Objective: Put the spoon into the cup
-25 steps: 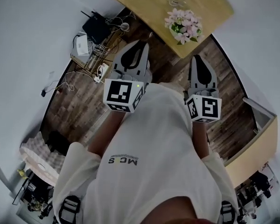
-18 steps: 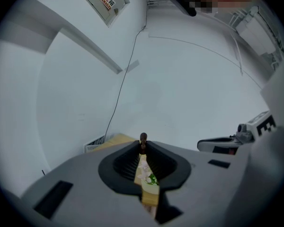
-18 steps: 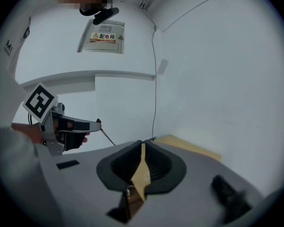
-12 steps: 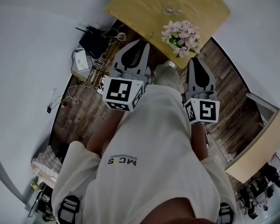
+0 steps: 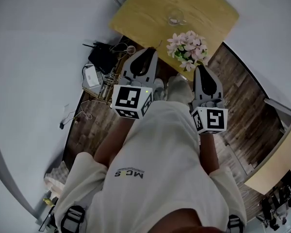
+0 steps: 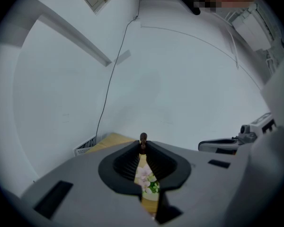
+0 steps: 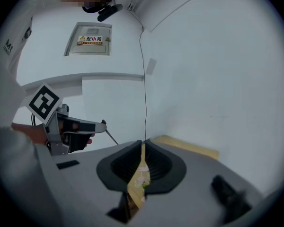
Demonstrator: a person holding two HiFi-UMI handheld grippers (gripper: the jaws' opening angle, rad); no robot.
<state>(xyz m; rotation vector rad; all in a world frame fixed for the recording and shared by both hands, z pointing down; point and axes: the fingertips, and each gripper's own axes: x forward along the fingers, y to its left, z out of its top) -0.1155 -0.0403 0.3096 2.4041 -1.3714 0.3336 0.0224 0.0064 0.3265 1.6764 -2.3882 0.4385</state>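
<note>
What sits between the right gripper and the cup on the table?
A bunch of pink flowers on the wooden table stands between the right gripper and the cup; the head view shows it.

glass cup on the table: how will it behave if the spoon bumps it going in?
The cup looks like clear glass: likely rigid, brittle, slick-walled. It seems small and empty, so probably light; a bump could slide or tip it. It stands alone on the smooth wooden table, nothing touching it to stop a slide.

Pink flowers point(image 5: 187, 50) on wooden table point(image 5: 145, 13); black router point(image 5: 101, 58) nearby.
</note>
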